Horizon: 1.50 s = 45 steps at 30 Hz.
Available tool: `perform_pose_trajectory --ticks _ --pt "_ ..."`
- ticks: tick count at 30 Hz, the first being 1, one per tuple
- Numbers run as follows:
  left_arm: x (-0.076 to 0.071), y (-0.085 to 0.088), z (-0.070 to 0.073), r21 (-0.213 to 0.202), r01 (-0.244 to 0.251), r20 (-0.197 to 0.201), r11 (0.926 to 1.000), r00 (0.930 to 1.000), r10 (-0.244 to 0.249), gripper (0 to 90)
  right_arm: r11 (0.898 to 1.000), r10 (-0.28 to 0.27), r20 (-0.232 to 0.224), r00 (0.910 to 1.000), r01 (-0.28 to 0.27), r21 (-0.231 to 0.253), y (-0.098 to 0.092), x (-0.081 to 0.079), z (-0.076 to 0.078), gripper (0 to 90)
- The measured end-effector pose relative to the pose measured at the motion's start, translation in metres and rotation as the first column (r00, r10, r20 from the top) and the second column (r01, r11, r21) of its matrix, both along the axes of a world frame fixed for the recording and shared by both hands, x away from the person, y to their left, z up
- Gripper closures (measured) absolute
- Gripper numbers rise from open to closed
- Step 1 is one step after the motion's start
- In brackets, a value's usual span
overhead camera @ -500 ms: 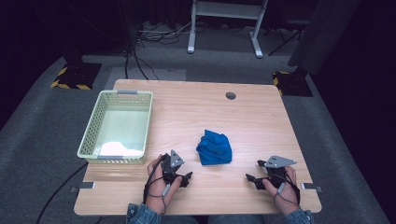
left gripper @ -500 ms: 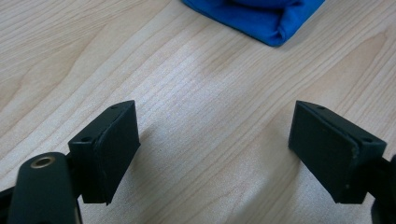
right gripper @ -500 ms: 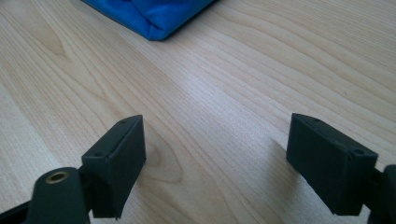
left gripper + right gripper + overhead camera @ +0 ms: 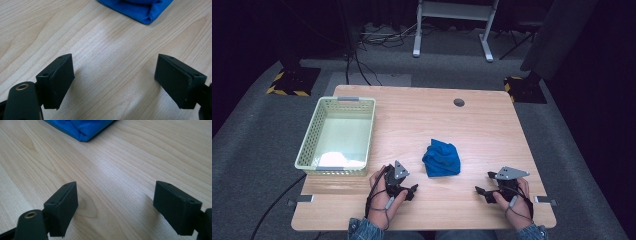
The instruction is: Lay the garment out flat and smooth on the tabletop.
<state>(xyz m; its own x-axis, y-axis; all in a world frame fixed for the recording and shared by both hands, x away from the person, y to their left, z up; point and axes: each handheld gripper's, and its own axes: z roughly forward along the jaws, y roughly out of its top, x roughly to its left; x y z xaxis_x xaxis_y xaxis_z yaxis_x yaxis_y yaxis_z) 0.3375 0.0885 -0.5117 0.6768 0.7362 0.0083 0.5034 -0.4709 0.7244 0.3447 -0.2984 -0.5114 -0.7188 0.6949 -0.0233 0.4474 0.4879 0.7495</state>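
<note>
A crumpled blue cloth (image 4: 441,158) lies near the middle of the wooden table (image 4: 422,125). My left gripper (image 4: 412,190) rests low at the table's front, left of the cloth, open with bare wood between its jaws. In the left gripper view the blue cloth (image 4: 140,8) lies ahead at the top, apart from the left gripper (image 4: 115,82). My right gripper (image 4: 482,192) sits at the front right, open and holding nothing. The right gripper view shows the cloth (image 4: 80,127) at the top left, well ahead of the right gripper (image 4: 115,207).
A pale green plastic basket (image 4: 310,145) stands at the table's left with something white inside it. A round cable hole (image 4: 458,102) sits near the far edge. Beyond the table are dark carpet, cables and a white desk frame (image 4: 452,25).
</note>
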Motion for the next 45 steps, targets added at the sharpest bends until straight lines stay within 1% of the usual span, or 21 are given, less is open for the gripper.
perform_pose_trajectory --ticks 3,6,8,9,10,12,13,14,16,18,20,22,26,28,32,34,37,40,45 --pt "-0.001 0.000 0.001 -0.013 -0.018 -0.008 0.9998 0.9998 0.018 15.5 1.000 0.000 0.000 1.0000 0.000 0.000 0.000 0.000 0.000 19.5" --pt "-0.001 -0.001 0.003 -0.018 -0.017 -0.010 0.9997 0.9998 0.017 16.1 1.000 0.000 0.000 1.0000 0.000 0.000 0.000 0.000 0.000 19.5" --pt "0.000 -0.002 0.010 -0.028 -0.022 0.003 0.9994 0.9998 0.022 16.1 1.000 0.000 0.000 1.0000 0.000 0.000 0.000 0.000 0.000 19.5" --pt "0.000 -0.002 0.010 -0.028 -0.022 0.003 0.9994 0.9998 0.022 16.0 1.000 0.000 0.000 1.0000 0.000 0.000 0.000 0.000 0.000 19.5" --pt "0.000 -0.003 0.015 -0.037 -0.027 0.020 0.9990 0.9994 0.027 16.1 1.000 0.001 -0.001 1.0000 -0.001 0.001 0.000 0.000 0.000 19.5" --pt "0.000 -0.003 0.019 -0.048 -0.035 0.033 0.9982 0.9988 0.036 16.0 1.000 0.001 -0.001 1.0000 -0.001 0.001 0.000 0.000 0.000 19.5" --pt "0.000 -0.003 0.019 -0.048 -0.035 0.033 0.9982 0.9988 0.036 15.9 1.000 0.001 -0.001 1.0000 -0.001 0.001 0.000 0.000 0.000 19.5" --pt "0.002 -0.003 0.023 -0.057 -0.037 0.047 0.9977 0.9981 0.040 15.8 1.000 0.001 0.000 1.0000 -0.001 0.001 0.000 0.000 0.000 19.5" --pt "0.004 -0.006 0.023 -0.074 -0.053 0.058 0.9958 0.9967 0.058 15.8 1.000 0.000 0.000 1.0000 0.000 0.001 0.000 0.000 0.000 19.5" --pt "0.008 -0.010 0.023 -0.089 -0.071 0.055 0.9935 0.9956 0.076 16.2 1.000 0.000 0.001 1.0000 0.000 0.001 0.000 0.000 0.000 19.6" --pt "0.012 -0.014 0.022 -0.101 -0.076 0.056 0.9920 0.9951 0.082 17.1 1.000 0.000 0.001 1.0000 0.000 0.001 0.000 0.000 0.000 19.6" --pt "0.014 -0.018 0.023 -0.107 -0.070 0.060 0.9918 0.9953 0.076 17.3 1.000 0.000 0.001 1.0000 0.000 0.001 0.000 0.000 0.000 19.6" --pt "0.017 -0.025 0.023 -0.095 -0.051 0.078 0.9942 0.9953 0.058 17.7 1.000 0.000 0.001 1.0000 0.000 0.001 0.000 0.000 0.000 19.6" --pt "0.019 -0.028 0.022 -0.088 -0.050 0.082 0.9949 0.9949 0.058 18.2 1.000 0.000 0.001 1.0000 0.000 0.001 0.000 0.000 0.000 19.6" --pt "0.025 -0.036 0.017 -0.083 -0.050 0.075 0.9953 0.9956 0.056 18.3 1.000 0.000 0.001 1.0000 0.000 0.001 0.000 0.000 0.000 19.6" --pt "0.027 -0.041 0.014 -0.064 -0.042 0.075 0.9970 0.9961 0.047 18.3 1.000 0.000 0.000 1.0000 0.000 0.001 0.000 0.000 0.000 19.6" --pt "0.031 -0.047 0.012 -0.050 -0.039 0.077 0.9980 0.9961 0.042 18.6 1.000 0.000 0.000 1.0000 0.000 0.001 0.000 0.000 0.000 19.6" --pt "0.034 -0.049 0.010 -0.036 -0.049 0.080 0.9982 0.9955 0.051 19.6 1.000 0.000 0.000 1.0000 0.000 0.001 0.000 0.000 0.000 19.6" --pt "0.039 -0.054 0.004 -0.016 -0.040 0.061 0.9991 0.9973 0.041 20.1 1.000 0.000 0.000 1.0000 0.000 0.000 0.000 0.000 0.000 19.6"
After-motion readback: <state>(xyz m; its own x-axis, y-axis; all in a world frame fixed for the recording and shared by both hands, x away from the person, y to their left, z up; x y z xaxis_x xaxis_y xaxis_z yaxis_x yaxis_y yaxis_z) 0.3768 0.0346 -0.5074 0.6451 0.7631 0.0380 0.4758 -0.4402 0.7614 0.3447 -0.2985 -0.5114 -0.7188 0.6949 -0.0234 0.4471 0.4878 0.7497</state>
